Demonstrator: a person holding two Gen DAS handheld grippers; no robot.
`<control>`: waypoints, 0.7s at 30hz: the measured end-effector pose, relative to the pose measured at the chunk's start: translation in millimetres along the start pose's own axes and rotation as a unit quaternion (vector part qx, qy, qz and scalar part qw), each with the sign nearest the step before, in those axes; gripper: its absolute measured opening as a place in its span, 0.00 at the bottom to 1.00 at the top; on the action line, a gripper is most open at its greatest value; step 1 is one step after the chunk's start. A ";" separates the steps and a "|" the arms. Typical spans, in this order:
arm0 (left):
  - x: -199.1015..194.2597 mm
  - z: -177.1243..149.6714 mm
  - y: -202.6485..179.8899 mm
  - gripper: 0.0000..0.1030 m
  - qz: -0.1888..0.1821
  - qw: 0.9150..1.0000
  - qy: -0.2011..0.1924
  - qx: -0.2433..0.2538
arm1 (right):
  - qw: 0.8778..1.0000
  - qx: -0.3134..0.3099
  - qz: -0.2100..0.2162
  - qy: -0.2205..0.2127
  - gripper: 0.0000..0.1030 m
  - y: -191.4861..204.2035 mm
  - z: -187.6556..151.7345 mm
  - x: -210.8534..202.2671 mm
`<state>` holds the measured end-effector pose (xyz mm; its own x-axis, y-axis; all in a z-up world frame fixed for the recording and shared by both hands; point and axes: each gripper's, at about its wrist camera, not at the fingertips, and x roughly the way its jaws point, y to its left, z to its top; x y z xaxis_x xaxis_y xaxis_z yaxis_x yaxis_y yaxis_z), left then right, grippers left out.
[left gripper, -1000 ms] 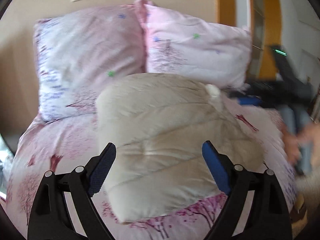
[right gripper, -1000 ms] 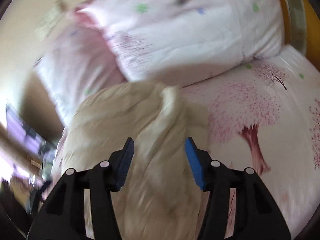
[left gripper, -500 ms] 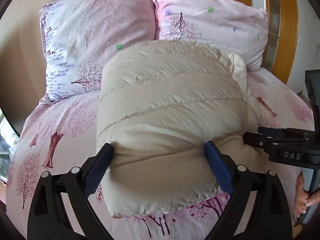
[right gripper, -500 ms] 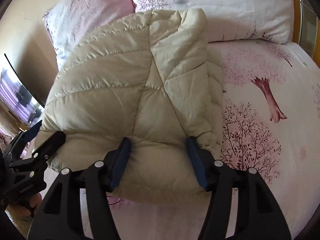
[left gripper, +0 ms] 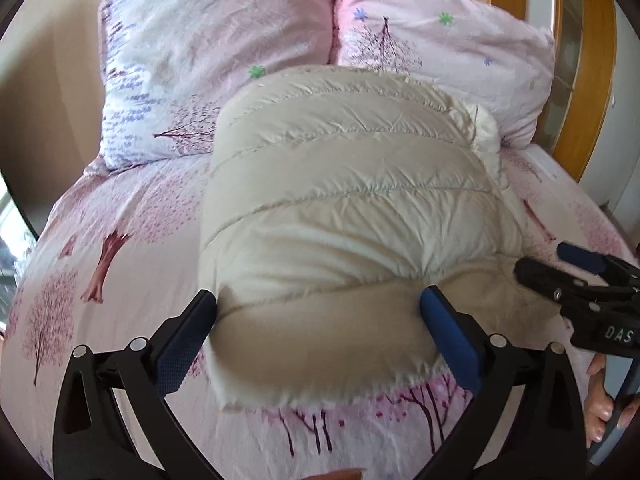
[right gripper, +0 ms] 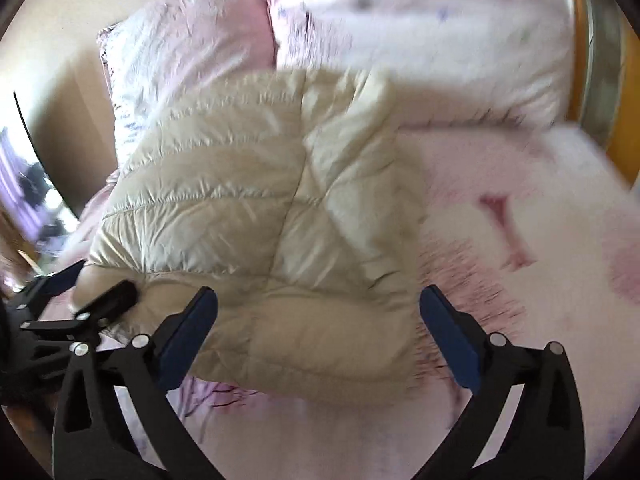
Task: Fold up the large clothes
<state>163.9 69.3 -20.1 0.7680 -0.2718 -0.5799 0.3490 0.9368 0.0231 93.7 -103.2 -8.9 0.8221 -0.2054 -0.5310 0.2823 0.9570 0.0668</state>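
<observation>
A puffy beige quilted jacket [left gripper: 352, 184] lies folded into a thick bundle on the pink tree-print bed sheet [left gripper: 120, 240]. My left gripper [left gripper: 318, 304] is opening, jaws spread wide, and the bundle's near edge bulges between the blue pads. In the right wrist view the jacket [right gripper: 248, 184] shows its right side. My right gripper [right gripper: 318, 304] is opening too, its jaws wide around the near right corner, the right pad clear of the cloth. Each gripper shows in the other's view: the right gripper [left gripper: 544, 260] at the jacket's right edge, the left gripper [right gripper: 88, 286] at its left edge.
Two pink patterned pillows [left gripper: 208, 56] [left gripper: 440, 52] lean against the beige wall behind the jacket. A wooden frame [left gripper: 580, 80] stands at the back right. A person's hand [left gripper: 604, 412] holds the right tool. A dark screen [right gripper: 36, 184] is at the far left.
The right gripper's jaws have spread from a narrow hold on the jacket to wide apart. Both grippers have sunk a little and the jacket has settled on the bed.
</observation>
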 end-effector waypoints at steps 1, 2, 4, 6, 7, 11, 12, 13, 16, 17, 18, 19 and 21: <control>-5.2 -2.9 3.4 0.99 -0.005 1.000 -0.003 -0.007 | 1.000 -0.007 -0.014 -0.008 0.98 1.6 0.7 -6.9; -8.4 -5.1 6.2 0.99 -0.008 1.000 -0.004 -0.011 | 1.000 -0.009 -0.023 -0.011 0.98 2.1 1.2 -11.7; -17.3 -12.2 12.5 0.99 -0.007 1.000 -0.005 -0.019 | 1.000 -0.001 -0.025 -0.011 0.98 -0.2 2.4 -18.8; -26.8 -21.5 16.5 0.99 0.008 1.000 -0.009 -0.023 | 1.000 0.010 -0.012 -0.009 0.98 -3.3 1.7 -23.8; -30.7 -26.0 18.5 0.99 0.018 0.999 -0.008 -0.025 | 1.000 0.017 -0.006 -0.006 0.98 -5.6 0.5 -25.7; -40.2 -39.5 24.1 0.99 0.041 0.999 0.008 -0.031 | 1.000 0.018 -0.008 0.005 0.98 -5.4 -8.5 -28.6; -42.6 -42.6 24.6 0.99 0.040 0.999 0.011 -0.033 | 1.000 0.013 -0.010 0.007 0.98 -3.8 -10.7 -30.4; -44.6 -45.0 24.7 0.99 0.040 0.999 0.015 -0.033 | 1.000 0.007 -0.012 0.007 0.98 -1.9 -12.5 -32.5; -47.4 -50.4 24.2 0.99 0.031 0.998 0.031 -0.036 | 1.000 0.003 -0.006 0.018 0.98 3.5 -18.4 -37.6; -47.2 -51.7 23.9 0.99 0.028 0.998 0.040 -0.038 | 1.000 0.004 0.000 0.023 0.98 4.1 -19.6 -38.3; -45.6 -52.2 23.7 0.99 0.021 0.997 0.055 -0.039 | 0.999 0.006 0.007 0.031 0.98 5.0 -21.1 -38.8; -44.7 -52.8 23.7 0.99 0.017 0.997 0.061 -0.040 | 0.999 0.009 0.014 0.043 0.98 6.4 -23.6 -38.9; -43.2 -53.5 24.5 0.99 0.022 0.996 0.067 -0.045 | 0.998 0.008 0.017 0.059 0.98 10.0 -27.8 -38.2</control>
<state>110.5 115.8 -38.0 0.7007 -0.2031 -0.6839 0.2616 0.9650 -0.0185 51.3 -80.1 -11.4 0.7675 -0.1467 -0.6241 0.2641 0.9594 0.0992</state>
